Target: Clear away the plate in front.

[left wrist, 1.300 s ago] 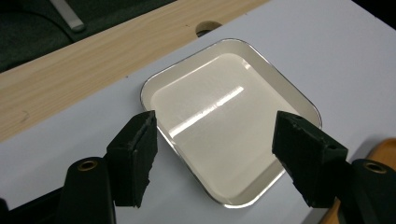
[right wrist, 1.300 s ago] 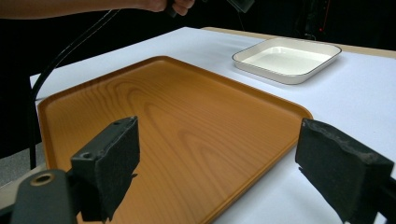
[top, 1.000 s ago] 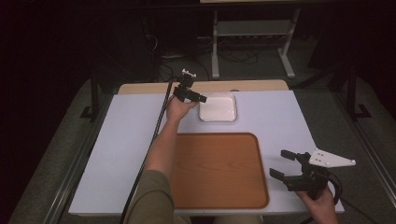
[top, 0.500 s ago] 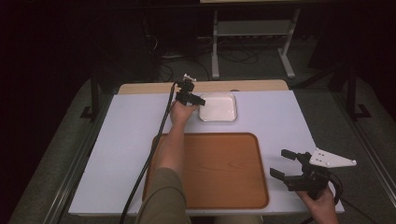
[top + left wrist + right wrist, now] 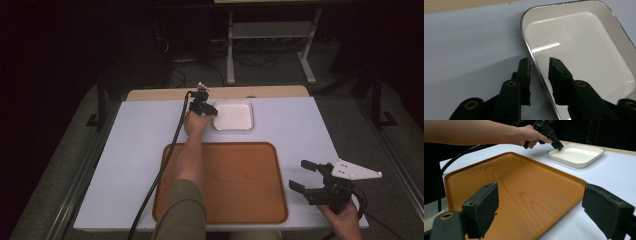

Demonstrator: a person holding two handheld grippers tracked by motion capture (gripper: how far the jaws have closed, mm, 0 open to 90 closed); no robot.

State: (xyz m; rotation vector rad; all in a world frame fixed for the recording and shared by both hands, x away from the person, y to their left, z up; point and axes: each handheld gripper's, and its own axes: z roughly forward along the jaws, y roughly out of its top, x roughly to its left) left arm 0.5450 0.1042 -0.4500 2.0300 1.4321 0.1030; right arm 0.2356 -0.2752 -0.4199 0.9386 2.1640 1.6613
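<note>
- Left gripper view: left gripper (image 5: 539, 68) straddled the near rim of the white dish (image 5: 584, 50), one jaw outside on the table (image 5: 469, 45), one inside; jaws just been closing, narrow gaps left, pads not yet pressed on the rim.
- High view: dish (image 5: 233, 116) sat at the far middle of the table (image 5: 125, 150), just beyond the wooden tray (image 5: 240, 180).
- Right gripper view: right gripper (image 5: 540, 202) held wide open, empty, over the tray's (image 5: 519, 185) near corner.
</note>
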